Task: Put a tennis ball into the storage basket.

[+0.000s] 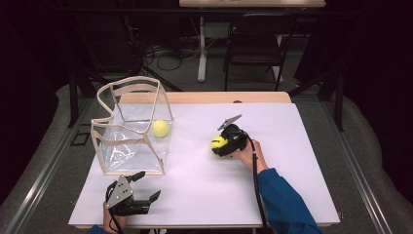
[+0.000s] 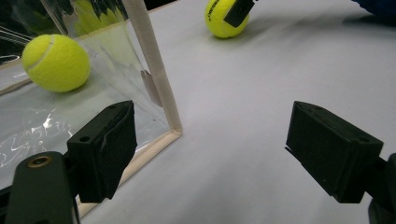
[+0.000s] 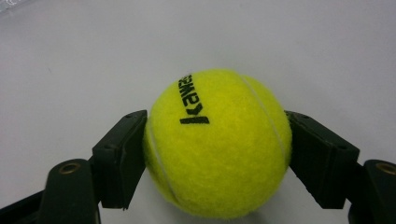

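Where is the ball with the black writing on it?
In the high view the printed ball sits right of the table's middle, squeezed in the right tool, apart from the clear bag.

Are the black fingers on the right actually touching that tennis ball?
Touching. In the right gripper view, both fingers press flat against opposite sides of the tennis ball, no gap showing.

Black two-jaw right gripper (image 1: 221, 145), grey three-cornered plate on top, black trailing cable, blue sleeve (image 1: 285, 204).
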Action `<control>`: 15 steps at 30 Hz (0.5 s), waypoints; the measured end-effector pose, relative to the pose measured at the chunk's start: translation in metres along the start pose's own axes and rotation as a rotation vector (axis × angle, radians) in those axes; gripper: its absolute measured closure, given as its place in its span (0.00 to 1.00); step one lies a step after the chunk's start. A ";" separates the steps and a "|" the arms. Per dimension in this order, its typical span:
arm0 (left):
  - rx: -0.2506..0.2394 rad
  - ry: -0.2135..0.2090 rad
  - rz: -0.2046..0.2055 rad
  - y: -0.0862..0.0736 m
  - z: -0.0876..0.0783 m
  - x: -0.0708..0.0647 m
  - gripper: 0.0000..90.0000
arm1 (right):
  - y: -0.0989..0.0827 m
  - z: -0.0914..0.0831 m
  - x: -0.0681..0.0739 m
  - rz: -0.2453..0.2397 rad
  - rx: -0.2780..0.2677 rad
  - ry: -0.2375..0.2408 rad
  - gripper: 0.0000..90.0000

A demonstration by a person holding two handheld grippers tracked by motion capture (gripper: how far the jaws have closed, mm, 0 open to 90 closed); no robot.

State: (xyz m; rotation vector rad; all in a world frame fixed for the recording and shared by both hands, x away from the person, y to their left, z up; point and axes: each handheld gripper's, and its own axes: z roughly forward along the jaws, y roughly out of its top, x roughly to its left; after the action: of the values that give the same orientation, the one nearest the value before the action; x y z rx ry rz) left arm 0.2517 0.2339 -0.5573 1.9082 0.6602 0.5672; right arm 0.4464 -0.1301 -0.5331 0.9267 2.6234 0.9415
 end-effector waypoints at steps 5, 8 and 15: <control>0.001 0.000 0.001 0.000 0.000 0.000 0.18 | 0.000 0.000 0.000 -0.005 0.004 -0.003 0.28; 0.001 0.000 0.000 0.000 0.000 0.000 0.18 | 0.000 0.000 0.001 -0.002 0.005 -0.005 0.29; 0.001 0.003 -0.001 0.000 0.000 0.000 0.18 | 0.002 -0.001 0.003 -0.020 0.012 -0.012 0.29</control>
State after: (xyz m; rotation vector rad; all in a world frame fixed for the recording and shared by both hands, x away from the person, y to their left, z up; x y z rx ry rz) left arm 0.2516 0.2333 -0.5573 1.9079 0.6629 0.5690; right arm 0.4447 -0.1279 -0.5311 0.9048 2.6259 0.9131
